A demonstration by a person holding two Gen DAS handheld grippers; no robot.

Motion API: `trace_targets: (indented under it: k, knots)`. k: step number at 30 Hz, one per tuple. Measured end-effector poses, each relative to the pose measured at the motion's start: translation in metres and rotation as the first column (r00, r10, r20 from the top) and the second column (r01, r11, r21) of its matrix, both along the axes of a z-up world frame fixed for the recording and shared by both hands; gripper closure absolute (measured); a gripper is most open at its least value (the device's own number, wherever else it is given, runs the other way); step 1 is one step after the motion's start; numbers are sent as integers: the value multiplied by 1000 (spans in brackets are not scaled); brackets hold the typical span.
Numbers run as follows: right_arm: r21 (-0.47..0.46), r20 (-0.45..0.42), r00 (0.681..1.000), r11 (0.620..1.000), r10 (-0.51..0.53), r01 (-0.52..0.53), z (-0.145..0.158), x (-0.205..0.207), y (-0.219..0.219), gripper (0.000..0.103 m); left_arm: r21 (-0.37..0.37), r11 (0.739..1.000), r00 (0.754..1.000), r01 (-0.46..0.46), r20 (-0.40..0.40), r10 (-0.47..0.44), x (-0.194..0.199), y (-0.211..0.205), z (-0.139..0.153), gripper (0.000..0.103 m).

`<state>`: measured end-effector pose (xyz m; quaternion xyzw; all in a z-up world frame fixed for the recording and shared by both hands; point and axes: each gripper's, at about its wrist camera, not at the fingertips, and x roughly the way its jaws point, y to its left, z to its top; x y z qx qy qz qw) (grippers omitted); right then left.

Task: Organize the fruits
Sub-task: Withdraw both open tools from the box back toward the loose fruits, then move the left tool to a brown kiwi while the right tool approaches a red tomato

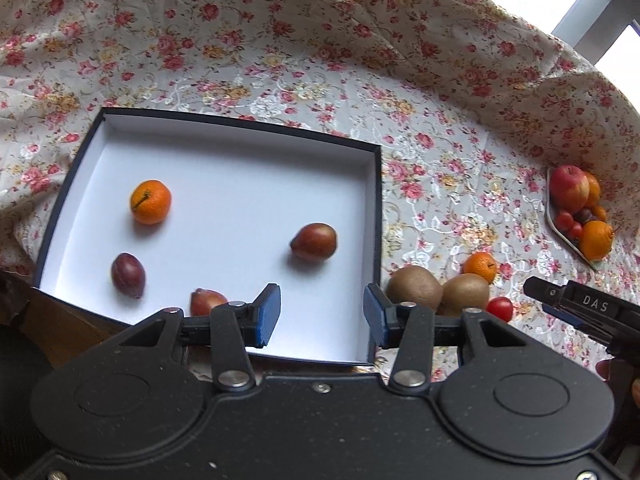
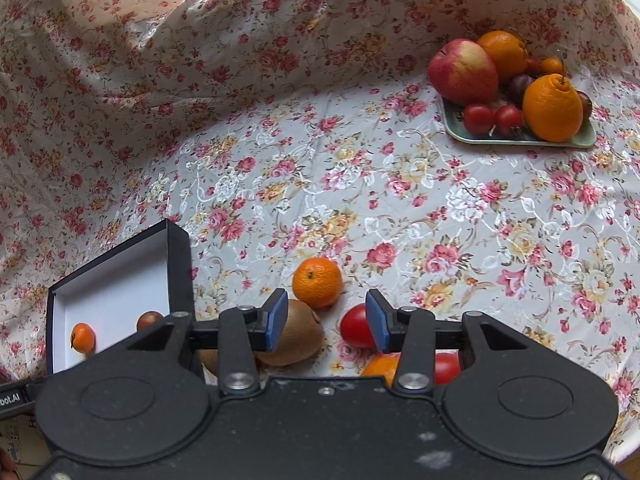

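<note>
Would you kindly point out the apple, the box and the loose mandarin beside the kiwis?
apple (image 2: 463,71), right wrist view, middle of its red skin.
box (image 1: 370,216), left wrist view, inner right wall.
loose mandarin (image 2: 317,282), right wrist view, centre of its peel.

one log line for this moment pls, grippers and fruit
left gripper open over box | right gripper open above kiwi and tomato | box holds mandarin | tray full

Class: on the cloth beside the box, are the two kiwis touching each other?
Touching. In the left wrist view the left kiwi and the right kiwi press together side by side, with no cloth visible between them.
</note>
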<state>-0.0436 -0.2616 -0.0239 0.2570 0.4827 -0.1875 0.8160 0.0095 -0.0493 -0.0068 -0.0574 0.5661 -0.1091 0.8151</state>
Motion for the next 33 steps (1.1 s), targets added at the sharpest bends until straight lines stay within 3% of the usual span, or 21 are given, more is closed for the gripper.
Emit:
trace_targets:
  k: [7,19,25,33]
  knots:
    - [-5,-23,999,999,-39,39,2,-34,-28,57,-33,999,999,24,-35,-25,0,-24,-6,49]
    - [-3,-37,999,999,-38,38,5,-68,-51,56,46,979,980,198,-22,-197,-11,-92,-18,49]
    - [-1,-58,998,1000,-17,17,0,-78,-53,56,167,941,955,295,-37,-293,-18,-125,-32,49]
    - [6,-47,998,999,-51,52,1,-92,-64,56,243,923,954,297,-43,-295,-10,-136,-45,49]
